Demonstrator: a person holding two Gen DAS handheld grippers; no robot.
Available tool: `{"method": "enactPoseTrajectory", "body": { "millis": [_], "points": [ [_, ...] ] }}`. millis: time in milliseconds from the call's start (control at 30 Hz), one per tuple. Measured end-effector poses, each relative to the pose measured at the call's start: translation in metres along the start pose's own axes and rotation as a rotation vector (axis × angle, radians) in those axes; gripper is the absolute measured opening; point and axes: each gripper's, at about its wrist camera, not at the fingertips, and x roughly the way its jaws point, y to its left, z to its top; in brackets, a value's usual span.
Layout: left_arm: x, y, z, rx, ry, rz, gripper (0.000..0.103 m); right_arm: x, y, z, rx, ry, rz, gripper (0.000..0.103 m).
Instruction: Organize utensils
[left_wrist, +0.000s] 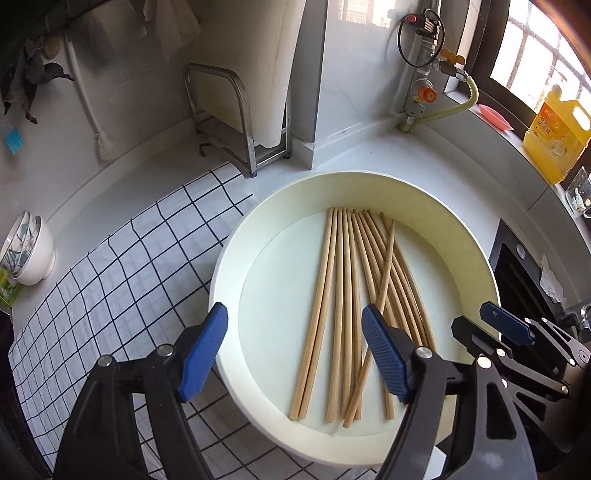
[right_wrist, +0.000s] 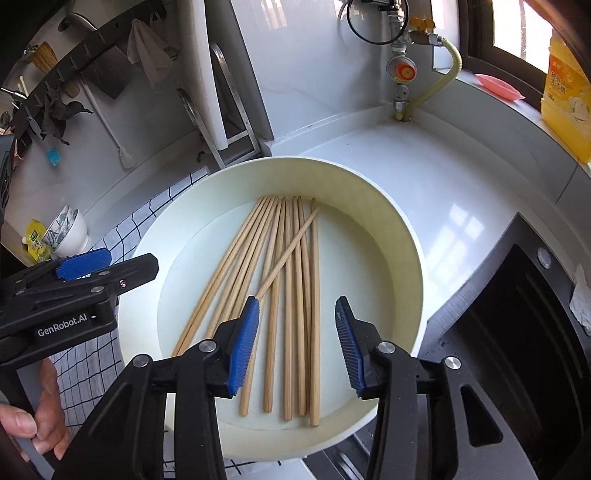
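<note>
Several wooden chopsticks (left_wrist: 343, 306) lie side by side in a round white basin (left_wrist: 461, 229), one lying crossed over the rest; they also show in the right wrist view (right_wrist: 288, 295) inside the basin (right_wrist: 402, 236). My left gripper (left_wrist: 295, 350) is open and empty, hovering over the basin's near left side. My right gripper (right_wrist: 295, 347) is open and empty above the near ends of the chopsticks; it also shows in the left wrist view (left_wrist: 491, 325). The left gripper shows at the left of the right wrist view (right_wrist: 110, 266).
A grid-patterned cloth (left_wrist: 110, 266) covers the counter left of the basin. Stacked bowls (left_wrist: 29, 251) stand at far left. A steel rack (left_wrist: 236, 122) stands behind. A yellow bottle (left_wrist: 557, 133) stands on the windowsill. A black stove (right_wrist: 517, 314) lies to the right.
</note>
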Motion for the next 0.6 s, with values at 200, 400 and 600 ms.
{"method": "enactPoseTrajectory", "body": {
  "millis": [200, 400, 600],
  "points": [
    [-0.014, 0.004, -0.003, -0.014, -0.019, 0.008, 0.078, -0.016, 0.008, -0.006, -0.008, -0.021, -0.032, 0.044],
    [-0.031, 0.004, -0.006, -0.009, -0.048, 0.001, 0.078, -0.03, 0.012, -0.009, -0.014, -0.044, -0.048, 0.047],
    [-0.045, 0.003, -0.006, 0.001, -0.077, 0.006, 0.079, -0.039, 0.013, -0.011, -0.012, -0.057, -0.061, 0.051]
  ]
}}
